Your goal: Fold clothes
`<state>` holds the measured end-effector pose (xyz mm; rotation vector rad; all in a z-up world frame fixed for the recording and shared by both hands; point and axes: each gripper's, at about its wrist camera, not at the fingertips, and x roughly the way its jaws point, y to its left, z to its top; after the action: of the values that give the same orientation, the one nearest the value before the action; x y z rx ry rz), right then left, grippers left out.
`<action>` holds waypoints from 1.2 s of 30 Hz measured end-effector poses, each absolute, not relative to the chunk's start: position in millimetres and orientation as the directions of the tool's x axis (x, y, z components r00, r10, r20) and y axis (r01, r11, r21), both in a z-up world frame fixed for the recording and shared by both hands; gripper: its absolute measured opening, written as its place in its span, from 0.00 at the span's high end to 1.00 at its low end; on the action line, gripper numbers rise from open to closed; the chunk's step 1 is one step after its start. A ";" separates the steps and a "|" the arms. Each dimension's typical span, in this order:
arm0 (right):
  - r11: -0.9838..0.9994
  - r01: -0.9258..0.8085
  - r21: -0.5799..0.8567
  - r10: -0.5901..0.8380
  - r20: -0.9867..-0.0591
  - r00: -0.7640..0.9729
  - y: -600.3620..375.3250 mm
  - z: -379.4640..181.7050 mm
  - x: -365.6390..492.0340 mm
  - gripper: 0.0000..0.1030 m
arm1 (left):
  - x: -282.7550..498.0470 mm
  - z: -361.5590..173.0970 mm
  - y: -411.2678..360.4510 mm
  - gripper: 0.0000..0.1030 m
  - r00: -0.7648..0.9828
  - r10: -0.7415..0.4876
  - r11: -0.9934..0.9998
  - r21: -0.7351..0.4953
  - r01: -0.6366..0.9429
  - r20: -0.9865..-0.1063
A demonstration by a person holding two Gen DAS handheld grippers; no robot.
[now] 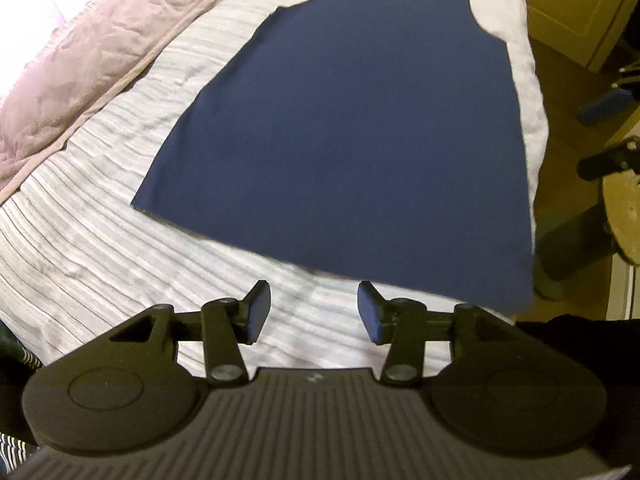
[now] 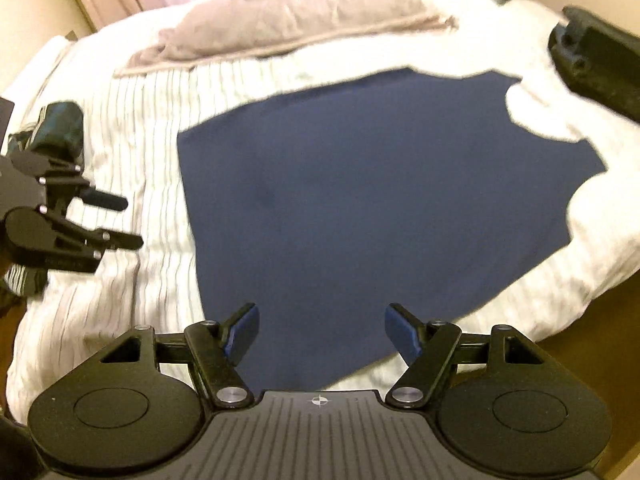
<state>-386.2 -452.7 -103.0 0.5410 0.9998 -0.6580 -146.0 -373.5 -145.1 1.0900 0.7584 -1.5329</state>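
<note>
A navy sleeveless top (image 1: 352,136) lies spread flat on the bed's white striped cover (image 1: 100,248), with its neckline far from me and its hem near. My left gripper (image 1: 313,300) hovers open just short of the hem, over bare cover, holding nothing. In the right wrist view the top (image 2: 360,200) runs sideways, neckline to the right. My right gripper (image 2: 321,320) is open above the top's near side edge, also empty. The left gripper (image 2: 130,222) shows at the left of that view, apart from the top. The right gripper (image 1: 600,136) appears beyond the bed's right edge.
A pinkish-beige quilted pillow (image 2: 296,12) lies along the far side of the bed. A black object (image 2: 596,68) sits near the top's neckline. Dark striped cloth (image 2: 60,128) lies at the left end. A round wooden stool (image 1: 624,216) and a yellow cupboard (image 1: 580,0) stand on the floor beside the bed.
</note>
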 end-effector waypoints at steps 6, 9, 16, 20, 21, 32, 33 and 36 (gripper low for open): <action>0.640 0.767 0.044 -0.346 -0.875 0.339 -457.8 -71.5 -400.7 0.03 | -151.5 -124.0 -389.3 0.54 -0.047 -0.419 -0.242 0.062 0.968 -0.907; 0.622 0.783 0.010 -0.393 -0.861 0.323 -457.5 -57.9 -410.0 0.03 | -156.9 -112.4 -394.1 0.47 -0.051 -0.435 -0.232 0.057 0.971 -0.899; 0.593 0.805 -0.018 -0.426 -0.855 0.295 -465.1 -46.3 -432.0 0.03 | -179.3 -98.9 -395.0 0.29 -0.054 -0.464 -0.196 0.043 0.980 -0.884; 0.612 0.791 -0.026 -0.414 -0.862 0.292 -488.5 -49.2 -443.5 0.03 | -197.3 -97.2 -397.7 0.11 -0.040 -0.474 -0.131 0.025 0.991 -0.880; 0.622 0.783 -0.027 -0.409 -0.864 0.295 -497.1 -50.9 -447.4 0.03 | -202.4 -97.4 -399.6 0.09 -0.032 -0.471 -0.120 0.029 0.992 -0.882; 0.795 0.605 0.032 -0.245 -0.897 0.369 -607.0 -71.7 -504.3 0.03 | -276.4 -96.0 -438.1 0.03 0.103 -0.475 0.208 0.003 0.978 -0.874; 0.803 0.595 0.029 -0.238 -0.900 0.366 -612.9 -71.8 -505.7 0.03 | -282.5 -93.5 -439.0 0.03 0.120 -0.474 0.269 -0.014 0.963 -0.872; 0.827 0.562 0.021 -0.219 -0.909 0.355 -630.3 -72.1 -509.7 0.03 | -299.9 -89.3 -439.0 0.03 0.171 -0.444 0.404 -0.026 0.914 -0.880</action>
<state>-509.7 -630.3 -72.1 0.3573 1.0990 -0.5179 -299.9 -439.0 -89.3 0.5978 0.9639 -1.0502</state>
